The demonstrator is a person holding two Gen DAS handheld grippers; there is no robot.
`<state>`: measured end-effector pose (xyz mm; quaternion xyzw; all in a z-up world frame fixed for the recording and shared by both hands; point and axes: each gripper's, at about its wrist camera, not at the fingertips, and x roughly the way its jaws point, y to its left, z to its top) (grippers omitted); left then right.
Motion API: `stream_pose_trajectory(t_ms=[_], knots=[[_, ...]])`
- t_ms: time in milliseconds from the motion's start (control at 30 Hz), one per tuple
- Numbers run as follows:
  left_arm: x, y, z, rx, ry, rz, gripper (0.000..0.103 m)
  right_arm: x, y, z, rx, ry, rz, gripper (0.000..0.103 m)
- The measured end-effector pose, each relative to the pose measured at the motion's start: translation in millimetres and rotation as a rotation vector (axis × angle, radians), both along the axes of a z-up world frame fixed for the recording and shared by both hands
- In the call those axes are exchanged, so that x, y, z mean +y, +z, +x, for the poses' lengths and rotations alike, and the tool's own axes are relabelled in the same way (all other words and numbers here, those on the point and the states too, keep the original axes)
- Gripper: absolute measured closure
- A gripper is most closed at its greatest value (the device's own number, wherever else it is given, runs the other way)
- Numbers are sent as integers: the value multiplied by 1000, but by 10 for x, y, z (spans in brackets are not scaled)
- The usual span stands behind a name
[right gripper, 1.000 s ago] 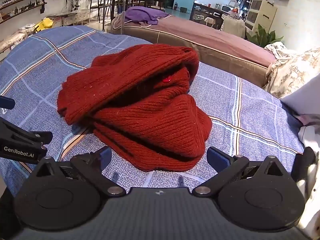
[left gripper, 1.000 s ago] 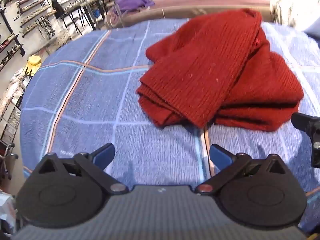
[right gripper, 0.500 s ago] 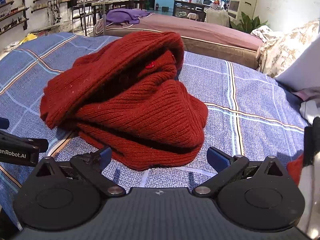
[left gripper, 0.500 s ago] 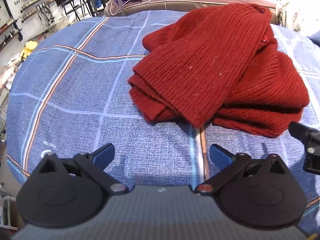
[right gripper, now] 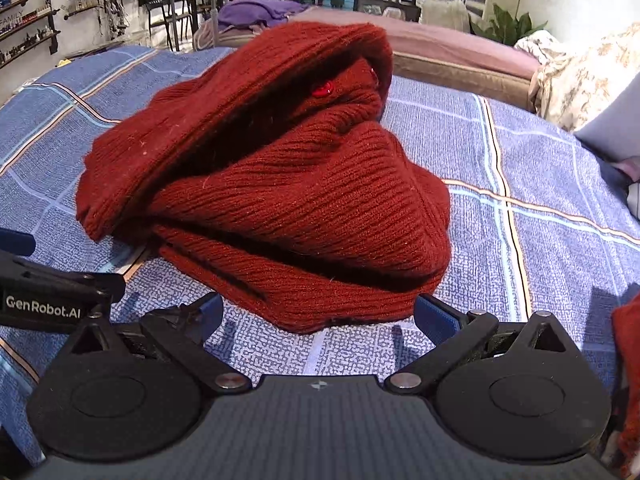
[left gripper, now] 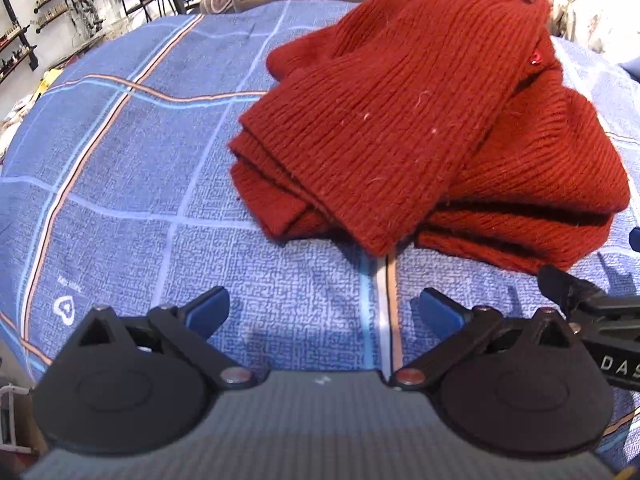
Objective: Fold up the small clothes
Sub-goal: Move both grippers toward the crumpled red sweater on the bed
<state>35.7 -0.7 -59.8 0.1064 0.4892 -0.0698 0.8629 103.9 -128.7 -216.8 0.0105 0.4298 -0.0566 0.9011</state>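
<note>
A dark red ribbed knit sweater [left gripper: 420,132] lies folded in a thick bundle on the blue checked bedspread [left gripper: 140,168]. A sleeve lies doubled across its top. In the right wrist view the same sweater [right gripper: 288,200] bulges upward, and a small red button [right gripper: 322,89] shows in a fold. My left gripper [left gripper: 324,312] hovers open just short of the bundle's near edge, nothing between its blue pads. My right gripper [right gripper: 318,316] is open too, its tips at the sweater's front hem without holding it.
The two grippers sit close side by side: the right one [left gripper: 592,312] shows at the left wrist view's right edge. A brown sofa [right gripper: 460,56] with a purple cloth [right gripper: 260,12] stands behind the bed. Patterned bedding [right gripper: 580,80] lies at right. Shelves line the left wall.
Both grippers have moved nearer to the sweater, which now looks larger in both views. The sweater itself has not moved, and both grippers stay open.
</note>
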Motion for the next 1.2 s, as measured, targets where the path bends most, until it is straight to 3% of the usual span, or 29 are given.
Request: stream_pose_trajectory(t_ms=[200, 433, 567, 900, 1200], knots=[[-1, -48, 18, 45, 10, 29, 0, -22, -25, 22, 69, -10, -18, 0], [26, -156, 45, 115, 28, -2, 0, -52, -246, 92, 218, -27, 28, 0], [48, -193, 68, 143, 47, -20, 0, -138, -261, 50, 223, -61, 92, 0], [-5, -206, 92, 146, 20, 6, 0, -98, -228, 71, 255, -36, 74, 0], [-149, -114, 44, 96, -52, 57, 0, -40, -122, 140, 229, -28, 46, 0]])
